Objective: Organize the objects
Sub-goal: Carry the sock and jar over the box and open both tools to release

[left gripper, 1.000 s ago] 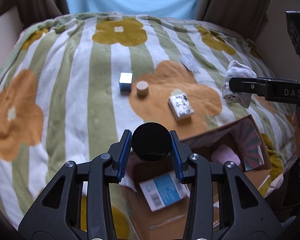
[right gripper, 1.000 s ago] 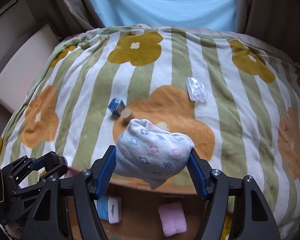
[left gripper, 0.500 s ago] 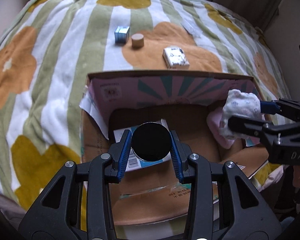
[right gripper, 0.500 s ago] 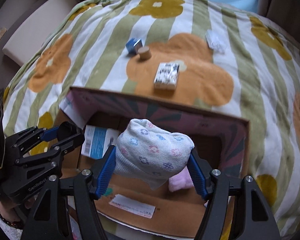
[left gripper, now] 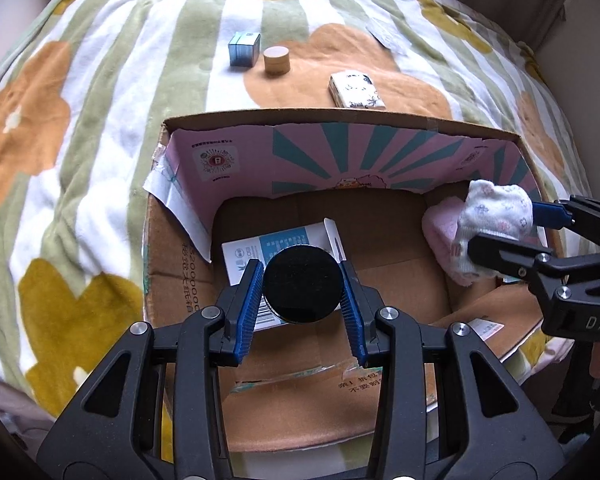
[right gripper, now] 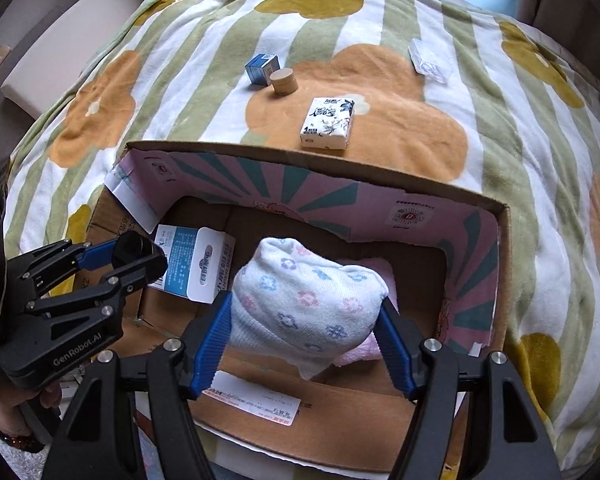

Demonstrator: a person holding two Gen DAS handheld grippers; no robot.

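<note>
My left gripper (left gripper: 302, 285) is shut on a black round jar (left gripper: 302, 284) and holds it over the left part of an open cardboard box (left gripper: 340, 118), above a blue and white carton (left gripper: 276, 246). My right gripper (right gripper: 305, 320) is shut on a white floral sock bundle (right gripper: 304, 300) over the right part of the box (right gripper: 308, 162), above a pink cloth (right gripper: 366, 350). The left gripper (right gripper: 138, 256) with the jar also shows in the right wrist view. The sock (left gripper: 494, 210) also shows in the left wrist view.
On the striped flower blanket (left gripper: 80, 128) beyond the box lie a blue cube box (left gripper: 243, 49), a wooden disc (left gripper: 277, 60), a tissue pack (left gripper: 356, 90) and a clear plastic packet (right gripper: 430, 60). A beige cushion (right gripper: 68, 40) lies off the blanket's left side.
Both grippers have moved back and down from above the blanket to over the open box, still gripping the jar and the sock. The box interior now fills the lower view.
</note>
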